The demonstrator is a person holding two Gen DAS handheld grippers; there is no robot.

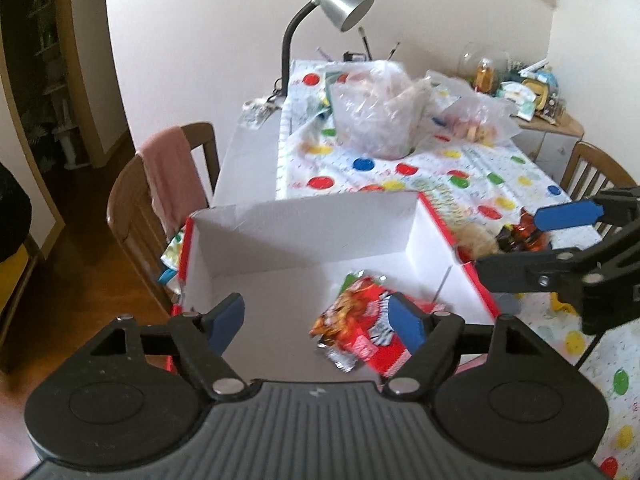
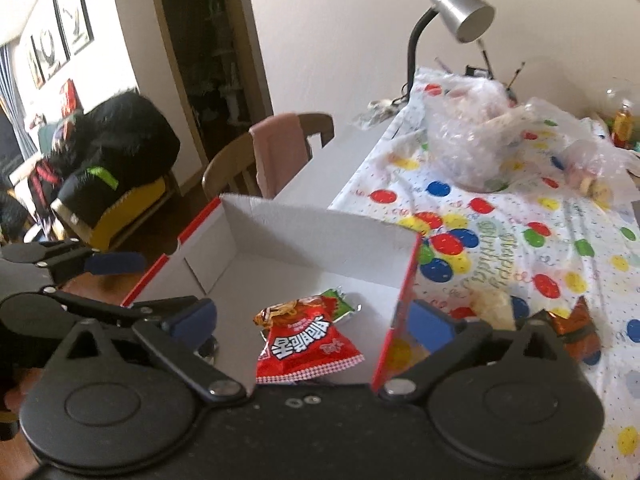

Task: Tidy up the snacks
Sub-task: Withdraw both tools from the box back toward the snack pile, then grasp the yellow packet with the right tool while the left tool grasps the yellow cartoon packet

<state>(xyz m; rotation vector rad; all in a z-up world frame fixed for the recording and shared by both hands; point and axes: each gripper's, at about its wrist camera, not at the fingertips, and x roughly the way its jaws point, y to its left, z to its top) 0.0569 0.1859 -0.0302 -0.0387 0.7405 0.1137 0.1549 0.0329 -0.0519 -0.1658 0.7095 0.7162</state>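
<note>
A white cardboard box (image 1: 280, 240) with red outer sides stands open at the table's near-left corner. A red snack packet (image 1: 360, 332) with a noodle picture lies flat on the box floor (image 2: 308, 344). My left gripper (image 1: 316, 322) hovers above the box, open, with nothing pressed between its blue pads. My right gripper (image 2: 314, 320) is also open, above the packet; the box's red right wall (image 2: 400, 312) shows between its fingers. Each gripper appears in the other's view: the right gripper (image 1: 540, 244) at the right, the left gripper (image 2: 136, 284) at the left.
Right of the box, an orange-brown packet (image 2: 576, 324) and a pale puffed snack (image 2: 496, 308) lie on the dotted tablecloth (image 1: 440, 168). Clear plastic bags (image 1: 376, 116) of snacks sit further back, by a grey desk lamp (image 1: 340, 4). A wooden chair (image 1: 160, 184) with a pink cloth stands left.
</note>
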